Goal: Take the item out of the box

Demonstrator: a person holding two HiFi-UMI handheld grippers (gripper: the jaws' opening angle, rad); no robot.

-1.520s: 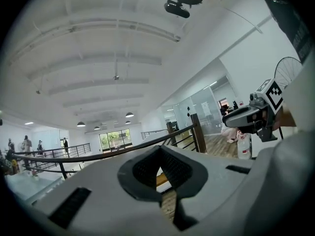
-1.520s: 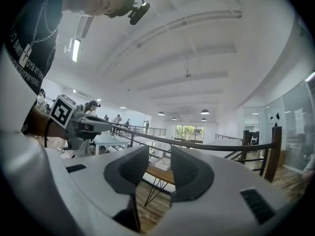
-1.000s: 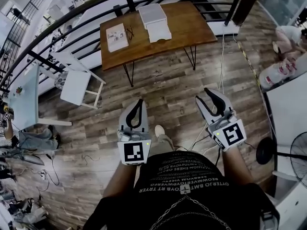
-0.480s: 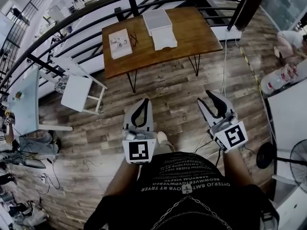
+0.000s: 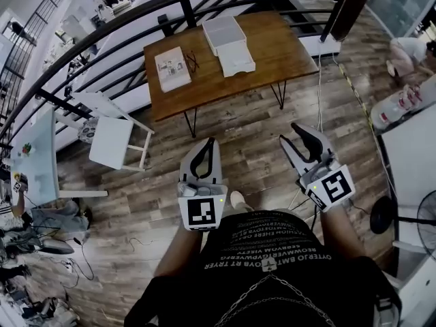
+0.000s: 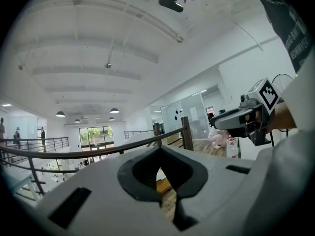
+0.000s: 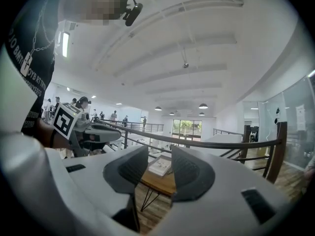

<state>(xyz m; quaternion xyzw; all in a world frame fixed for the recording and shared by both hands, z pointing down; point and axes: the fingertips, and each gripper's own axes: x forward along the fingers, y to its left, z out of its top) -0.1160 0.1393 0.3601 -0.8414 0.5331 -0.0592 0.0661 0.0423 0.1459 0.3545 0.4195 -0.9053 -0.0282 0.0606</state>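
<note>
On the far side of a wooden table (image 5: 272, 43) a white box (image 5: 219, 26) stands against a lower white box (image 5: 236, 54). A flat printed box (image 5: 172, 68) and a pair of glasses (image 5: 193, 61) lie at the table's left end. Both grippers hang over the wood floor short of the table and point level toward it. My left gripper (image 5: 206, 144) (image 6: 159, 171) is shut, its tips together and nothing in it. My right gripper (image 5: 300, 132) (image 7: 160, 167) is open and empty. The flat printed box (image 7: 162, 164) shows far off through its gap.
A black railing (image 5: 129, 16) runs behind the table. A white chair (image 5: 112, 122) stands at its left, a pale table (image 5: 37, 148) farther left. At the right are a crouching person (image 5: 409, 50), a white counter (image 5: 409, 148) and a fan (image 5: 419, 216). Cables (image 5: 317, 87) trail across the floor.
The table has drawn nearer and sits lower in the head view. Both grippers have moved forward toward it together, jaws unchanged.
</note>
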